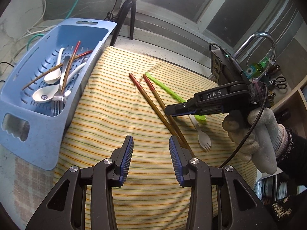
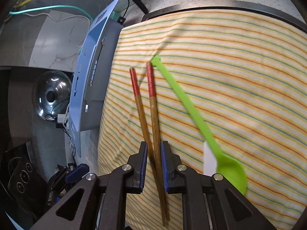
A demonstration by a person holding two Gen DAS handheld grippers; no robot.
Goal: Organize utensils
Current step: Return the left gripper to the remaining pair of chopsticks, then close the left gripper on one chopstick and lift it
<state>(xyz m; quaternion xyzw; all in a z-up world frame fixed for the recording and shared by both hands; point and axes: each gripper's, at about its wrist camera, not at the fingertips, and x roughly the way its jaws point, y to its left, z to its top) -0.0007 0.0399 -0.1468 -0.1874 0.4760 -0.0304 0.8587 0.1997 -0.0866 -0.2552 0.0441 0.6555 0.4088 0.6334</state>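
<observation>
The left tongs (image 1: pixel 151 143) stand spread above the striped cloth (image 1: pixel 115 115) near its front edge, pinching nothing. The right tongs (image 2: pixel 154 151) are narrowed onto the pair of red-tipped chopsticks (image 2: pixel 153 115) lying mid-cloth, beside the green spoon (image 2: pixel 191 113) and white spork (image 1: pixel 201 136). Farther off, the blue basket (image 1: pixel 38 138) at the tabletop's left edge holds more utensils.

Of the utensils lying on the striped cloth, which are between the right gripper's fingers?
The two red-tipped wooden chopsticks; the green spoon and white spork lie beside the right gripper.
</observation>
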